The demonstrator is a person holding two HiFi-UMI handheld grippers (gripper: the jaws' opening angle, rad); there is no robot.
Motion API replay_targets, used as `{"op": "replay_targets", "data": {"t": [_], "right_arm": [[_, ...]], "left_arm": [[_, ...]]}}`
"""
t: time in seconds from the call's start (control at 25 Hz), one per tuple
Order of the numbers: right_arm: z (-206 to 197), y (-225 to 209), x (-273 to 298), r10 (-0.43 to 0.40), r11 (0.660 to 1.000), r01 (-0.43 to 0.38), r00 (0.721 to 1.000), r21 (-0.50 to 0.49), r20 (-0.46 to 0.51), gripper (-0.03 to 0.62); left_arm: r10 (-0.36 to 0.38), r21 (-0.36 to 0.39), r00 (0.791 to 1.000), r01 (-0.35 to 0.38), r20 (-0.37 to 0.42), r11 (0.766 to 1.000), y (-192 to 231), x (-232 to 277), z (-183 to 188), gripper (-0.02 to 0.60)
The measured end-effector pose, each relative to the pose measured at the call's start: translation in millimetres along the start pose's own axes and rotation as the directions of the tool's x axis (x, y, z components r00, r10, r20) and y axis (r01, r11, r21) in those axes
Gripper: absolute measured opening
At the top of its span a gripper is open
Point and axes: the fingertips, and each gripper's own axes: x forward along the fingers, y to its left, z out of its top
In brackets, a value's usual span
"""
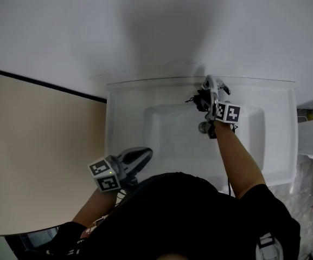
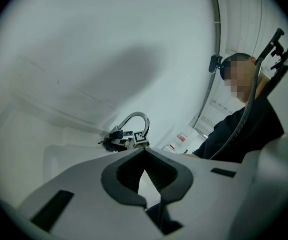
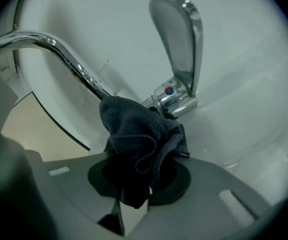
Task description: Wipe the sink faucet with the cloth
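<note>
A chrome faucet [image 1: 211, 84] stands at the back of the white sink [image 1: 118, 124]. In the right gripper view its curved spout [image 3: 59, 46] runs to the left and its lever handle [image 3: 178, 39] stands upright. My right gripper [image 3: 144, 156] is shut on a dark grey cloth [image 3: 136, 131], and the cloth presses against the faucet base [image 3: 176, 100]. The head view shows that gripper [image 1: 205, 101] over the basin, right beside the faucet. My left gripper [image 1: 145, 155] hangs at the sink's front left, shut and holding nothing. From there, the left gripper view [image 2: 144, 154] looks across to the faucet [image 2: 138, 118].
A beige surface [image 1: 37, 156] with a black edge line lies left of the sink. Right of the sink there is a marbled surface [image 1: 308, 180] and a shelf with small items [image 1: 309, 115]. A person in dark clothing [image 2: 243, 134] shows at the right of the left gripper view.
</note>
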Motion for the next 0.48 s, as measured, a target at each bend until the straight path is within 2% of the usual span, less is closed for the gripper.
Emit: {"op": "replay_targets", "data": {"t": [0.12, 0.2, 0.28, 0.36, 0.48], "right_arm": [[-1.7, 1.3, 1.1, 0.010, 1.000, -0.010, 1.000, 0.007, -0.027, 0.078], [-1.6, 13.4, -4.1, 0.054, 0.999, -0.053, 0.998, 0.006, -0.023, 0.078], [3.5, 33.2, -12.4, 0.131, 0.991, -0.132, 0.991, 0.005, 0.038, 0.078], [13.3, 45.0, -15.1, 0.190, 0.978, -0.199, 0.972, 0.055, 0.135, 0.078], [20.2, 43.0, -6.2, 0.209, 0.953, -0.251, 0.950, 0.168, 0.232, 0.078]], "left_arm": [[-0.005, -0.011, 1.000, 0.005, 0.002, 1.000, 1.4, 1.4, -1.8, -0.002], [-0.010, -0.007, 1.000, 0.010, 0.002, 1.000, -0.1, 2.2, -1.9, -0.002], [-0.013, -0.001, 1.000, 0.013, 0.004, 1.000, -1.3, 2.1, -0.8, -0.002], [-0.005, -0.005, 1.000, 0.005, 0.008, 1.000, 0.7, -0.6, 0.2, -0.002], [0.011, -0.016, 1.000, -0.010, 0.018, 1.000, 4.3, -6.3, -0.2, -0.002]]}}
